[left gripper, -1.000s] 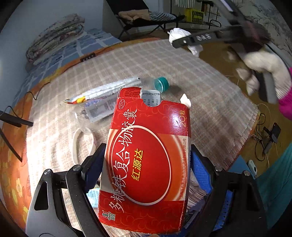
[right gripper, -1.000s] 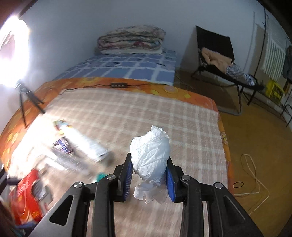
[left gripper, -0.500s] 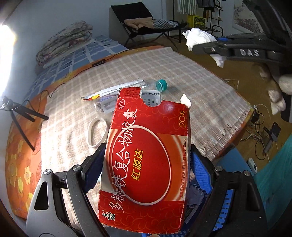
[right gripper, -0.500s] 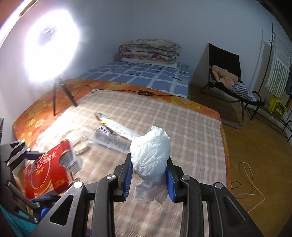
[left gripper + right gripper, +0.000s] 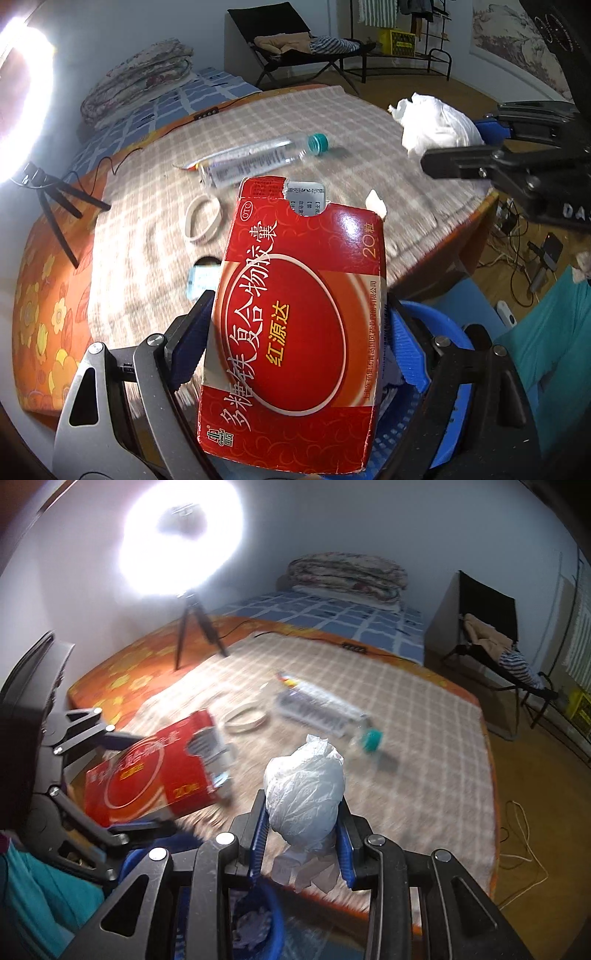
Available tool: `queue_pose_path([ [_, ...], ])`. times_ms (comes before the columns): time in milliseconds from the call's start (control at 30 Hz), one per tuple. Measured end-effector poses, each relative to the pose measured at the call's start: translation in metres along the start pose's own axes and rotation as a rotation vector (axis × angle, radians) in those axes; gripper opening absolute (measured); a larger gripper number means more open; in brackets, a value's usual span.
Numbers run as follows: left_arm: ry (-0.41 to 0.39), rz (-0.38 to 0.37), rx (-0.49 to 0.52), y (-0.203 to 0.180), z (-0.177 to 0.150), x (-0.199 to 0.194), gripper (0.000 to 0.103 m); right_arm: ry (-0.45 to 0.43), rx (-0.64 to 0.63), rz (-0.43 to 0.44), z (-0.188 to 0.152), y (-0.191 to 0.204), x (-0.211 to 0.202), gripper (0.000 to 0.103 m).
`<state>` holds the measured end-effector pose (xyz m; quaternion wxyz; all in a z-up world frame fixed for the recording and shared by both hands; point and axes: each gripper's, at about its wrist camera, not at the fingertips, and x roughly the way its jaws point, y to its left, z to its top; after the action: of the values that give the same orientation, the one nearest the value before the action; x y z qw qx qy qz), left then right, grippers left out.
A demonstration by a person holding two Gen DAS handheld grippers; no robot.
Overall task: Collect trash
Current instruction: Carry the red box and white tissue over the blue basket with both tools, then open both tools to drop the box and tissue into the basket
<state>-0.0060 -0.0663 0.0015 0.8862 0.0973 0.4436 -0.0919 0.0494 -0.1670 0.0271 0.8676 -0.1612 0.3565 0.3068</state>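
Left gripper [image 5: 295, 354] clamped on red medicine box [image 5: 295, 328], blue pads pressed to both long sides, box standing up between the fingers, held at the near edge of the bed. Right gripper [image 5: 301, 834] closed around crumpled white plastic bag [image 5: 304, 797], bag bulging above the pads. Seen from the left wrist, right gripper sits far right, fingers pointing left.

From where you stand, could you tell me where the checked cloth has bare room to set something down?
The far stretch of the checked cloth beyond the plastic bottle, toward the power strip, is bare, as is the right side past the bottle's teal cap. The near-left is crowded: tape ring, bottle, and the red box in the left hand-held gripper.
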Motion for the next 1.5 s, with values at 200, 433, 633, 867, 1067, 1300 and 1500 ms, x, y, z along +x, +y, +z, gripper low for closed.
queue_pose_path([
  [200,0.025,-0.007,-0.007,-0.005,-0.023,-0.002,0.088,0.019,-0.014,0.038,-0.015,0.021,-0.002,0.033],
  [433,0.053,-0.029,-0.034,-0.007,-0.046,-0.001,0.088,0.045,-0.01,0.075,-0.033,0.034,0.0,0.033],
  [633,0.087,-0.05,-0.022,-0.018,-0.064,0.006,0.088,0.094,0.032,0.132,-0.059,0.036,0.013,0.034],
  [867,0.129,-0.066,-0.015,-0.029,-0.082,0.016,0.088,0.146,0.071,0.165,-0.086,0.037,0.025,0.036],
  [1067,0.151,-0.072,-0.027,-0.028,-0.09,0.021,0.089,0.175,0.085,0.184,-0.099,0.039,0.034,0.037],
  [1300,0.162,-0.083,-0.031,-0.03,-0.096,0.024,0.089,0.212,0.095,0.205,-0.111,0.041,0.042,0.037],
  [1500,0.165,-0.097,-0.005,-0.034,-0.095,0.027,0.09,0.222,0.116,0.226,-0.115,0.039,0.047,0.037],
])
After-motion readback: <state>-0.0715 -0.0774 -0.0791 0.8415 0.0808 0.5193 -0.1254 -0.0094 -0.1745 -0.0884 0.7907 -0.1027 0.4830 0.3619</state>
